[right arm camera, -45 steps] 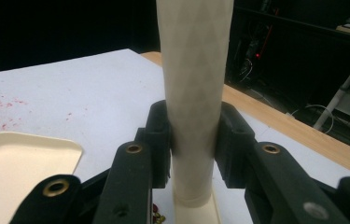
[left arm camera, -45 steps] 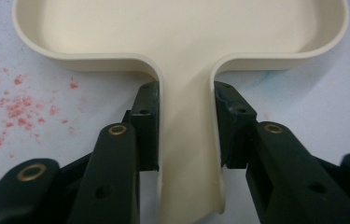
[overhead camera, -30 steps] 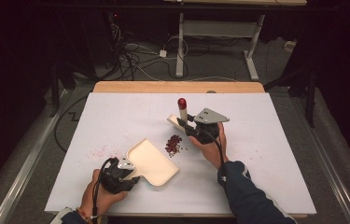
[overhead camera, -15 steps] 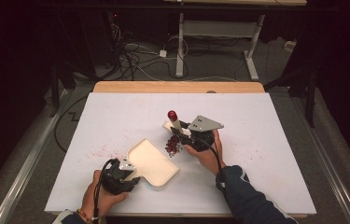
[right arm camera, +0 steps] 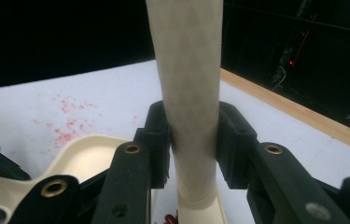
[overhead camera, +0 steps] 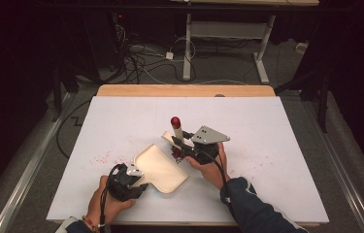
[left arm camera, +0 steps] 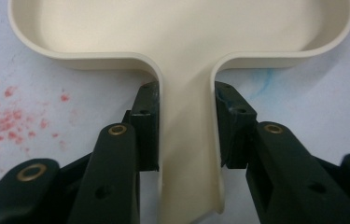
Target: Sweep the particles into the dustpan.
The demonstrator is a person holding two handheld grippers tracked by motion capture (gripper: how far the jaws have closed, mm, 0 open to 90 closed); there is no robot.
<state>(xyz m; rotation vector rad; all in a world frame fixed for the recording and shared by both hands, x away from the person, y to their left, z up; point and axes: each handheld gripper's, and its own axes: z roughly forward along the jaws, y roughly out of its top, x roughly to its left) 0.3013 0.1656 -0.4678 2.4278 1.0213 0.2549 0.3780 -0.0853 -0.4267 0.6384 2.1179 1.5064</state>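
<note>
R tongs (overhead camera: 182, 145) w/ brush (overhead camera: 177, 130) sliding left toward dustpan (overhead camera: 159, 167), pinching brush handle. L tongs (overhead camera: 138, 178) staying put, pinching dustpan handle. Red beans (overhead camera: 174, 154) lying at pan edge on tabletop (overhead camera: 267, 145).

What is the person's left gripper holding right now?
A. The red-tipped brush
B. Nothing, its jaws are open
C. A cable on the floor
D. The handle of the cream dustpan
D: in the left gripper view the jaws of the left gripper press on both sides of the narrow handle of the cream dustpan.
</note>
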